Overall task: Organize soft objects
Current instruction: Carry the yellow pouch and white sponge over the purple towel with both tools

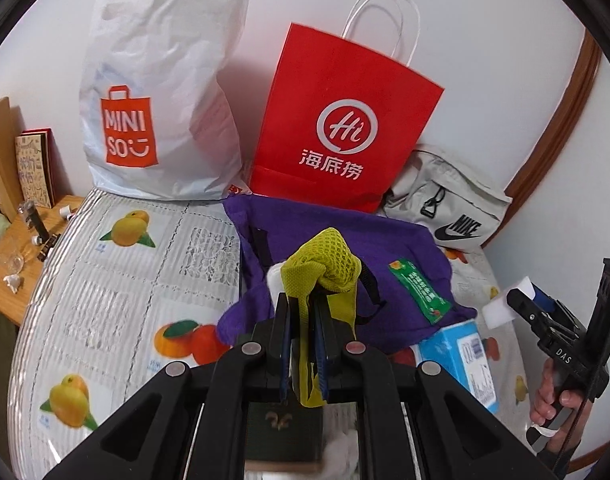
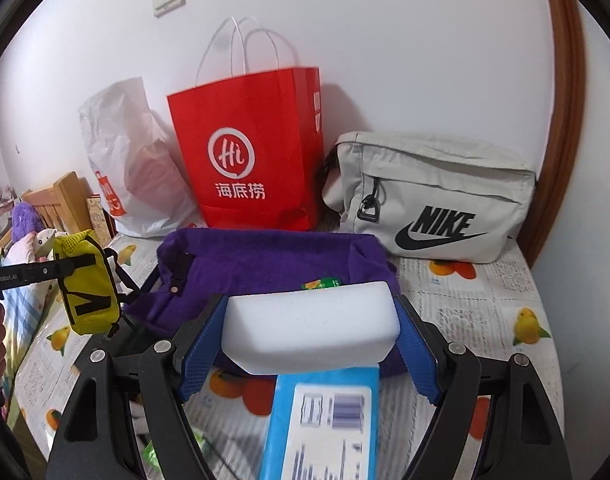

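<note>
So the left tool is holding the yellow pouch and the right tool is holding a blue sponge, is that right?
Not quite. The sponge clamped in the right tool is white, not blue; only the tool's pads are blue, as the right wrist view shows. The left tool does hold the yellow pouch.

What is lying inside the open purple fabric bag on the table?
Inside the purple fabric bag, only a green printed packet shows. The white foam block held in the right gripper covers the rest.
</note>
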Demonstrator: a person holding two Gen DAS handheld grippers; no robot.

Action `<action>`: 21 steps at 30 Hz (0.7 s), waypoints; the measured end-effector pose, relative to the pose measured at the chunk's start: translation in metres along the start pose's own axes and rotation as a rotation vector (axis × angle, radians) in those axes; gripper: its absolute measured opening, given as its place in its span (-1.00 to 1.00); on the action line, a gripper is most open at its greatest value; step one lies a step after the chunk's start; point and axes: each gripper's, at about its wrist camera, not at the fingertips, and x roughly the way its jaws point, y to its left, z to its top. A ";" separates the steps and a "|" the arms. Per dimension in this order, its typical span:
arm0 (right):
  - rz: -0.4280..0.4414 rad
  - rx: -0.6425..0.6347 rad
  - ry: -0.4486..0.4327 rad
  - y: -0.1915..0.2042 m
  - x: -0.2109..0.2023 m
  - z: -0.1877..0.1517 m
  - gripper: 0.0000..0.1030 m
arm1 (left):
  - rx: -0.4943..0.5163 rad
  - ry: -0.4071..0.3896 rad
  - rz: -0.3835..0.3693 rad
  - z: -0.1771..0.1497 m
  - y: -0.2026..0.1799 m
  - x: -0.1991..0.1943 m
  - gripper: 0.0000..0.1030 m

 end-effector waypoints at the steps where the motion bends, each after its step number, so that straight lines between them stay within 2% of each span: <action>1: 0.002 0.000 0.009 0.000 0.007 0.002 0.55 | -0.001 0.004 -0.007 0.003 0.000 0.005 -0.80; 12: 0.022 -0.026 0.134 0.003 0.084 0.010 0.55 | 0.011 0.066 -0.007 0.037 -0.004 0.063 -0.79; 21: 0.029 -0.045 0.247 0.008 0.120 0.002 0.56 | 0.021 0.141 -0.019 0.042 -0.008 0.105 -0.79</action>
